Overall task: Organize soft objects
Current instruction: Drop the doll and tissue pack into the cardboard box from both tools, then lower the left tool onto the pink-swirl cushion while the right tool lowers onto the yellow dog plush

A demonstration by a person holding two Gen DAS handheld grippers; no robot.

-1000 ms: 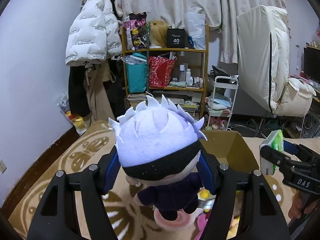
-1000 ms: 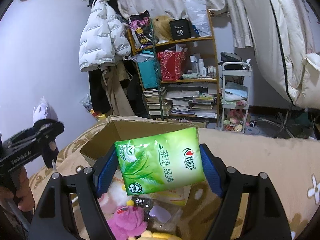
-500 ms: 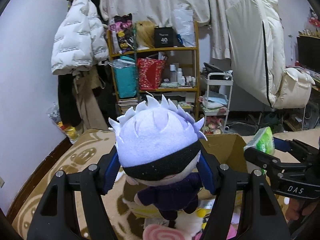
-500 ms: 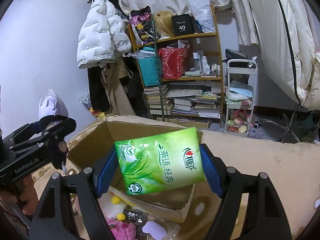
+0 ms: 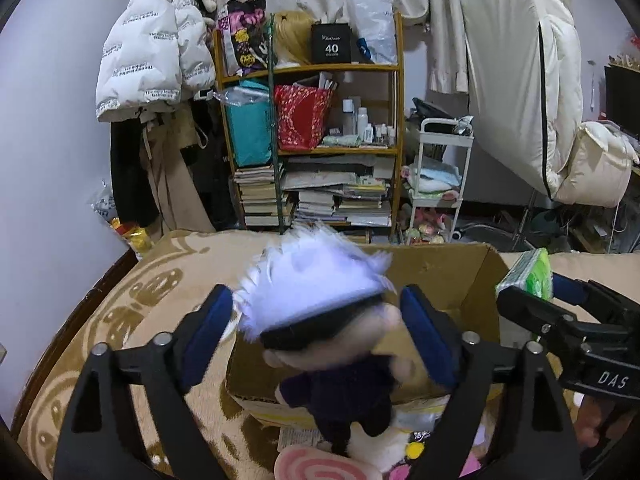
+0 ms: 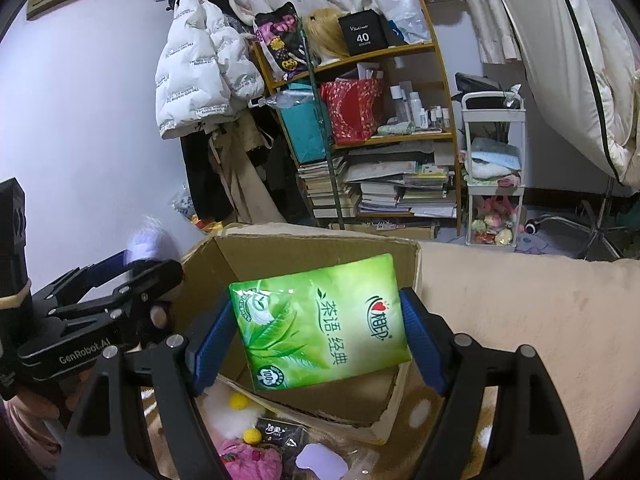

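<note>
Left tool spread around blurred doll; right tool clamps tissue pack, label visible only there.

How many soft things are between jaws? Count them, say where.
2. The doll is between the open left jaws, blurred; the green tissue pack is clamped in the right jaws above the box.

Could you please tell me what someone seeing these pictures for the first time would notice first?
Most striking is the white-haired plush doll, blurred, between the opened jaws of the left gripper over the near edge of the open cardboard box. Next comes the bright green tissue pack, clamped in the right gripper above the same box. Behind both stands a crowded wooden shelf by a hanging white puffer jacket.
</note>
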